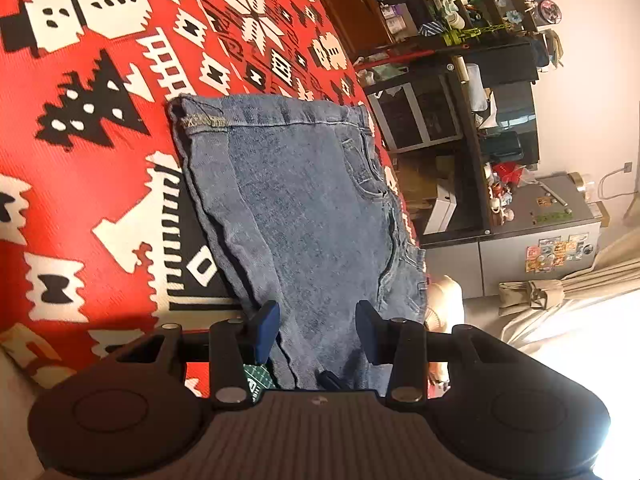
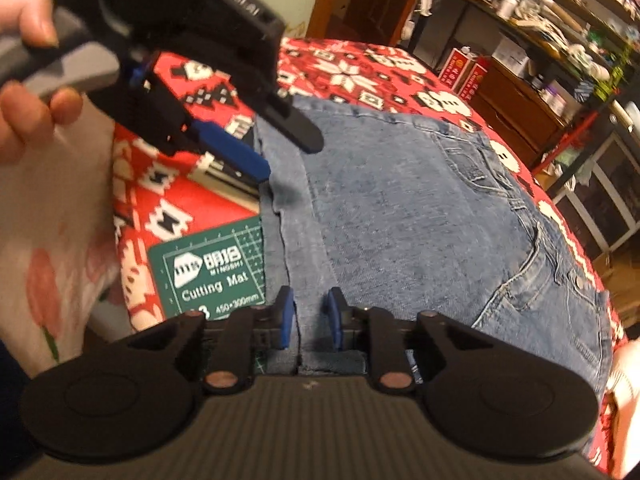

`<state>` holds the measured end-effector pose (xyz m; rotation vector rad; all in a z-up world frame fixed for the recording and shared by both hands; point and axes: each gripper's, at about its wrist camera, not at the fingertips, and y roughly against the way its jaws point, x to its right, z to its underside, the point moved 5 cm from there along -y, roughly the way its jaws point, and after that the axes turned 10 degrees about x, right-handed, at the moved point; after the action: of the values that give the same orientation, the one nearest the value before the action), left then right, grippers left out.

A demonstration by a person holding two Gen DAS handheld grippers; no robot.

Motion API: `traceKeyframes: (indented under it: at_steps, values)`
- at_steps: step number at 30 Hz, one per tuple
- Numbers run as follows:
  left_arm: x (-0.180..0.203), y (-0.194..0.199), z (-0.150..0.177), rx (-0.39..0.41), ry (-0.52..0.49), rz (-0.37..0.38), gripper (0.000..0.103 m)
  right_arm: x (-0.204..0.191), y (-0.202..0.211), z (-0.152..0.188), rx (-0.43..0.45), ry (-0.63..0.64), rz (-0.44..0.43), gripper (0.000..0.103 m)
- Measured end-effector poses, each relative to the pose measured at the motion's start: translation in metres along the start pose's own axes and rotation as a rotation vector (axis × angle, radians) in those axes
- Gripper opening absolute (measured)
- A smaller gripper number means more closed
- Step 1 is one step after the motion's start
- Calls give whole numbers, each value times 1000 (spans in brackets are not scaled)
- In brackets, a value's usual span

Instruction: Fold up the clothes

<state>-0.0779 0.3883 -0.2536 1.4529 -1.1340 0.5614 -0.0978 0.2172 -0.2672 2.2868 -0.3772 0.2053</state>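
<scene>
A pair of blue jeans (image 1: pixel 304 208) lies folded into a compact rectangle on the red patterned cloth (image 1: pixel 80 184). Its hem is at the far end and its pocket side (image 2: pixel 520 216) is to the right. My left gripper (image 1: pixel 318 332) hovers over the near end of the jeans, open, with nothing between its fingers. In the right wrist view a hand (image 2: pixel 28 92) holds that left gripper (image 2: pixel 276 148) above the left edge of the jeans (image 2: pixel 400 208). My right gripper (image 2: pixel 310 316) sits low over the near edge. Its jaws stand slightly apart, with flat denim showing in the narrow gap.
A green cutting mat (image 2: pixel 216 268) pokes out from under the jeans at the near left. A floral fabric (image 2: pixel 48 248) hangs at the left. Shelves with clutter (image 1: pixel 460 20), a wooden cabinet (image 2: pixel 516 96) and a grey fridge (image 1: pixel 548 236) stand beyond the table's right edge.
</scene>
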Motion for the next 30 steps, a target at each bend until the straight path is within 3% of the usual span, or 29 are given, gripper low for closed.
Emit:
traceKeyframes:
  at_steps: [5, 17, 20, 22, 24, 27, 29, 30]
  values:
    - [2, -4, 4, -11, 6, 6, 45, 0, 3, -4, 34, 10, 28, 7]
    - [4, -27, 13, -35, 26, -58, 45, 31, 23, -13, 96, -174, 64, 2]
    - [5, -32, 13, -25, 9, -93, 32, 32, 27, -11, 104, -185, 61, 1]
    - [5, -36, 13, -19, -3, -116, 7, 33, 27, -11, 108, -186, 56, 1]
    - [4, -36, 14, -13, -8, -126, 7, 31, 29, -10, 104, -184, 47, 1]
    - [2, -34, 14, -3, -6, -124, 7, 27, 29, -10, 100, -169, 34, 7]
    - [1, -31, 15, 0, -3, -123, 7, 22, 25, -9, 89, -158, 12, 29]
    - [1, -31, 15, 0, -5, -125, 6, 20, 22, -9, 83, -147, 9, 29]
